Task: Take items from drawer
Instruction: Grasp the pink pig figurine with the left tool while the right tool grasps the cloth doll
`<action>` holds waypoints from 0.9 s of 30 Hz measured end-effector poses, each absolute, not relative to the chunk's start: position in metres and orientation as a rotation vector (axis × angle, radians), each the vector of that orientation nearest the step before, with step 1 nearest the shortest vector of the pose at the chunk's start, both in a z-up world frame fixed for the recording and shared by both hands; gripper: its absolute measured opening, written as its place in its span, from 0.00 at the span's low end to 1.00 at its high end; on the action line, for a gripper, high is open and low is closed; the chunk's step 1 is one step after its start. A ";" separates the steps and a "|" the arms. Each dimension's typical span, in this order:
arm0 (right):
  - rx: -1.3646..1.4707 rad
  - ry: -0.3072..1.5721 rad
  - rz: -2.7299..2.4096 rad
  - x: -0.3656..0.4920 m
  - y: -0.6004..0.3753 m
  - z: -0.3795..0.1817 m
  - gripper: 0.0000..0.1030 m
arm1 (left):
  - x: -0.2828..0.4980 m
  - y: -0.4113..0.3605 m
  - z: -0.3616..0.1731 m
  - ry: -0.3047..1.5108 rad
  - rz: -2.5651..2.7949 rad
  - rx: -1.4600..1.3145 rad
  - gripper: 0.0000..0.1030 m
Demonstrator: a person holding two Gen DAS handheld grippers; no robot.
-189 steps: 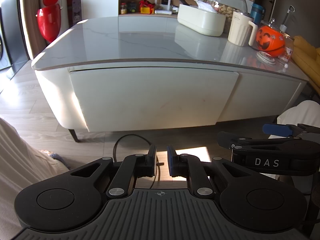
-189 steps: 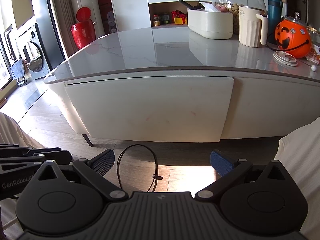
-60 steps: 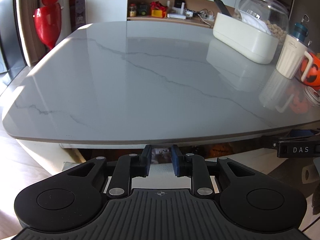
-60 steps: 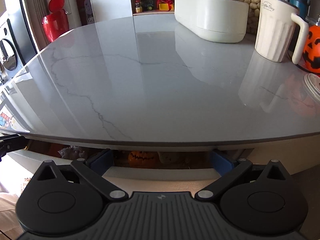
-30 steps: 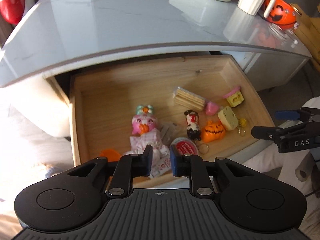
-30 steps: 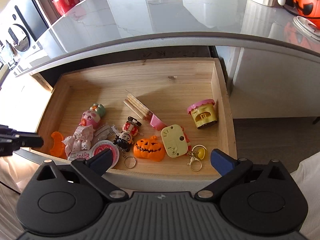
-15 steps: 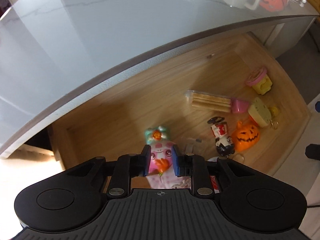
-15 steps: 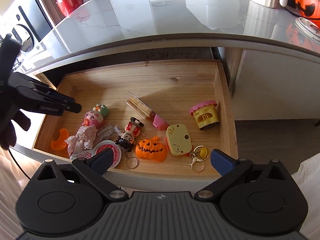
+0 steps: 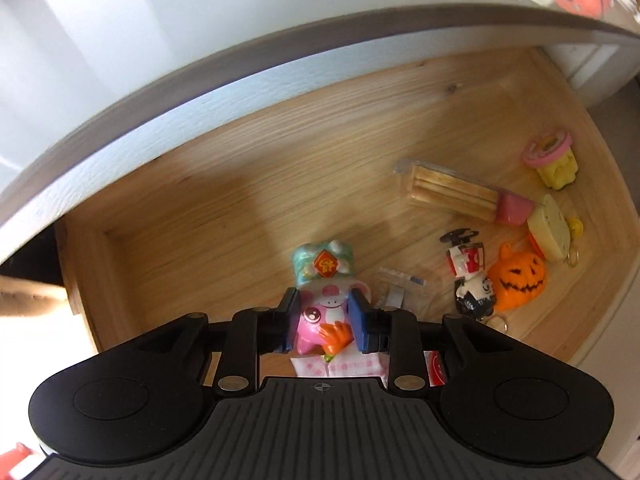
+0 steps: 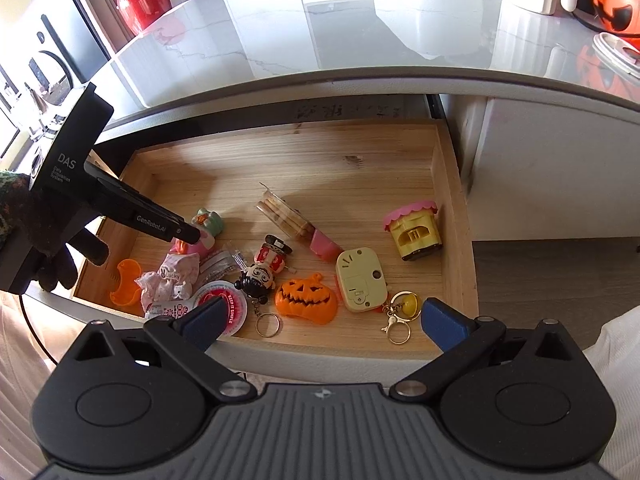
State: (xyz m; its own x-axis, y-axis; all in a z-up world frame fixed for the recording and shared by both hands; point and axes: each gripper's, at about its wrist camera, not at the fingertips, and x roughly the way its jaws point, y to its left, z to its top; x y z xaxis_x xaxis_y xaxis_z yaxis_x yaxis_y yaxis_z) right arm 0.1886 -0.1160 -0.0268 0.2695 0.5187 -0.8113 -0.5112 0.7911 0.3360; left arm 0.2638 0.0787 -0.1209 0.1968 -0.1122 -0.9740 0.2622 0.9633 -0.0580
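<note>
A glossy grey marble tabletop (image 10: 360, 32) spreads ahead of the right tool, sunlit and reflective — a red bin (image 10: 142, 2) far left beyond it. Below right, grey wood-look floor (image 10: 560, 264); white cabinet front (image 10: 540, 168) beside.

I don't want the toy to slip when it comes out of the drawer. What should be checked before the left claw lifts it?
1. Drawer open enough to lift straight out: ok.
2. Left claw around the pink figurine: ok, a finger on each side of its head.
3. Fingers pressing firmly on the figurine: cannot tell, contact looks likely but the grip force is not visible.
4. Neighbours clear of the lift: not ok, the pink checked packet lies right against the figurine and may drag along.
5. Right claw out of the way: ok, open at the drawer's front edge, above the pumpkin keychain.
</note>
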 end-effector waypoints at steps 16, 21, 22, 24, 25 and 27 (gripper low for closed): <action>0.003 1.078 0.694 0.186 -0.118 -0.028 1.00 | 0.259 0.073 -0.116 1.340 -0.375 0.082 0.62; 0.003 1.067 0.695 0.186 -0.119 -0.028 1.00 | 0.252 0.065 -0.109 1.323 -0.457 0.126 0.69; 0.003 1.064 0.696 0.185 -0.119 -0.028 1.00 | 0.252 0.065 -0.108 1.326 -0.440 0.145 0.67; 0.003 1.059 0.696 0.185 -0.120 -0.028 1.00 | 0.253 0.063 -0.118 1.336 -0.375 0.239 0.64; 0.003 1.058 0.697 0.185 -0.120 -0.028 1.00 | 0.253 0.058 -0.125 1.344 -0.339 0.297 0.63; 0.002 1.057 0.699 0.185 -0.120 -0.028 1.00 | 0.257 0.058 -0.132 1.401 -0.324 0.296 0.65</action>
State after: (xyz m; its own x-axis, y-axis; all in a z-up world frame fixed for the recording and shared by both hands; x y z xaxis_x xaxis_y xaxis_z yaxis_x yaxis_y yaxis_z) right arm 0.1851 -0.1201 -0.0281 0.2991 0.5275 -0.7951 -0.5253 0.7867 0.3243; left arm 0.2567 0.0579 -0.1322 0.1389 -0.0470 -0.9892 0.3922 0.9198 0.0114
